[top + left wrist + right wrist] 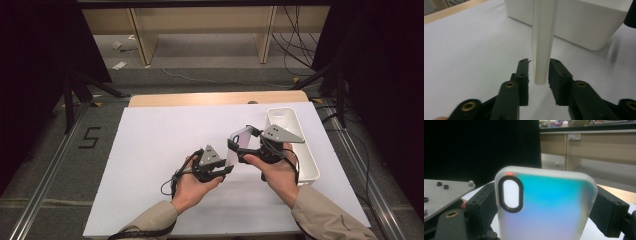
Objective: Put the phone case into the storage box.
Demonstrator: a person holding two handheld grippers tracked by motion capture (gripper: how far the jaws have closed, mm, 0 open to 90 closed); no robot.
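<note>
A frosted translucent phone case with a blue-to-lilac sheen and an oval camera cutout is held upright above the white table. My right gripper is shut on it, one black pad against each long side. In the high view the case hangs between both hands, with the right gripper at its right. My left gripper comes in from the lower left. Its jaws stand either side of the case's thin lower edge; a gap shows beside the left fingertip, so the left gripper is open.
A long white bin stands on the table's right side, just behind the case. The white table sheet spreads out to the left. A wooden strip borders the far edge. Dark stands and cables sit on the floor beyond.
</note>
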